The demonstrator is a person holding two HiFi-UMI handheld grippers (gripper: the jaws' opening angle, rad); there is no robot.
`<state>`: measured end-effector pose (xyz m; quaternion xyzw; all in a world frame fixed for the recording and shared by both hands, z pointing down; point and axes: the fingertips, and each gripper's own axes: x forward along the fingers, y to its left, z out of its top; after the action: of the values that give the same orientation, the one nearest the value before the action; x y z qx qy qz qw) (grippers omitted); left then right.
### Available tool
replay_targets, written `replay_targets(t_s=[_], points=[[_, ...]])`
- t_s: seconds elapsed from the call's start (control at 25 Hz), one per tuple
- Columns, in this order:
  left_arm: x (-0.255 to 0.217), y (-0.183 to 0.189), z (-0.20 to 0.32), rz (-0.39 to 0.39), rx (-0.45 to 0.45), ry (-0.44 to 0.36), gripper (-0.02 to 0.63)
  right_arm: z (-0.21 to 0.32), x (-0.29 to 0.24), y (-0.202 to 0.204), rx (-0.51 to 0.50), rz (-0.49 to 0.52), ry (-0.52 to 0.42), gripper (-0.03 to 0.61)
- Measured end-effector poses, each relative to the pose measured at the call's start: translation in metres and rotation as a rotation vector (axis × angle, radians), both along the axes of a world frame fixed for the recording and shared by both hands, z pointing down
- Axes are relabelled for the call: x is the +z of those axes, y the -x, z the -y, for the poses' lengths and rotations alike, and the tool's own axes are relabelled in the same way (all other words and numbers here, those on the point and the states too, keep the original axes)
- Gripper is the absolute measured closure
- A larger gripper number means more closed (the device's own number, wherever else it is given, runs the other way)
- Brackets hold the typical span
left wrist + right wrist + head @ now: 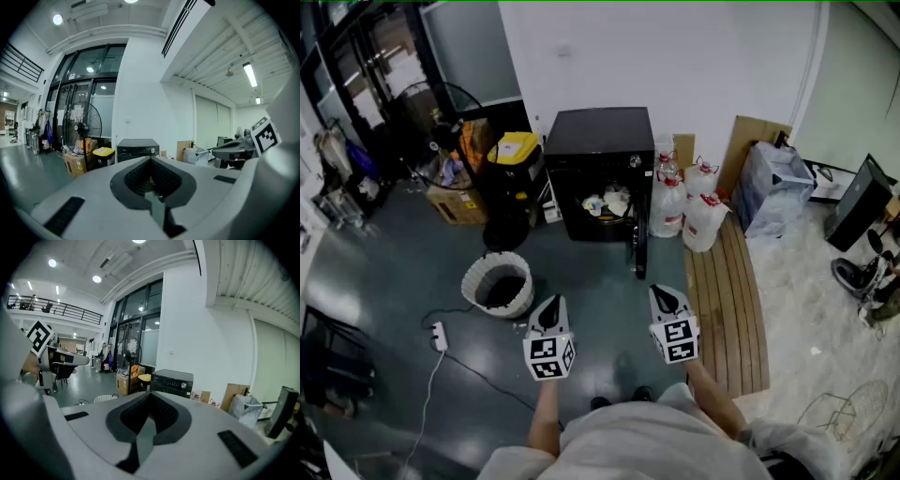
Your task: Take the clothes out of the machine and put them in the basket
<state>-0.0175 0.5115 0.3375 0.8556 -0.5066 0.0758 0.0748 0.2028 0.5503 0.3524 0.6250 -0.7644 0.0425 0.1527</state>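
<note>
A black washing machine (598, 169) stands against the far wall with its door swung open toward me. Light-coloured clothes (607, 202) lie inside the drum. A white laundry basket (498, 284) sits on the floor to the machine's front left. My left gripper (551, 307) and right gripper (665, 294) hover side by side well short of the machine, both shut and holding nothing. The machine (137, 149) shows beyond the left gripper (151, 159). In the right gripper view the machine (172, 381) and the basket (106, 398) lie past the right gripper (151, 397).
White plastic jugs (684, 206) stand right of the machine, beside a wooden slatted platform (727, 305). A yellow-lidded bin (515, 159), a cardboard box (456, 202) and a standing fan (437, 112) sit to the left. A power strip (440, 336) with its cable lies on the floor.
</note>
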Motion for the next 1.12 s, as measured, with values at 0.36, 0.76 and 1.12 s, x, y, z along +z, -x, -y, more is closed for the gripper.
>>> replay_targets(t_s=[0.36,0.76,1.12], points=[[0.002,-0.015,0.0,0.009,-0.012,0.0,0.597,-0.002,0.004,-0.008,-0.028,-0.019,-0.006,0.555],[0.013,-0.055,0.0,0.005,-0.033,0.005,0.597,0.008,0.022,-0.032,-0.097,-0.042,0.011,0.555],[0.026,-0.056,0.047,0.022,-0.035,0.036,0.597,0.062,0.033,-0.026,-0.114,-0.026,0.036,0.555]])
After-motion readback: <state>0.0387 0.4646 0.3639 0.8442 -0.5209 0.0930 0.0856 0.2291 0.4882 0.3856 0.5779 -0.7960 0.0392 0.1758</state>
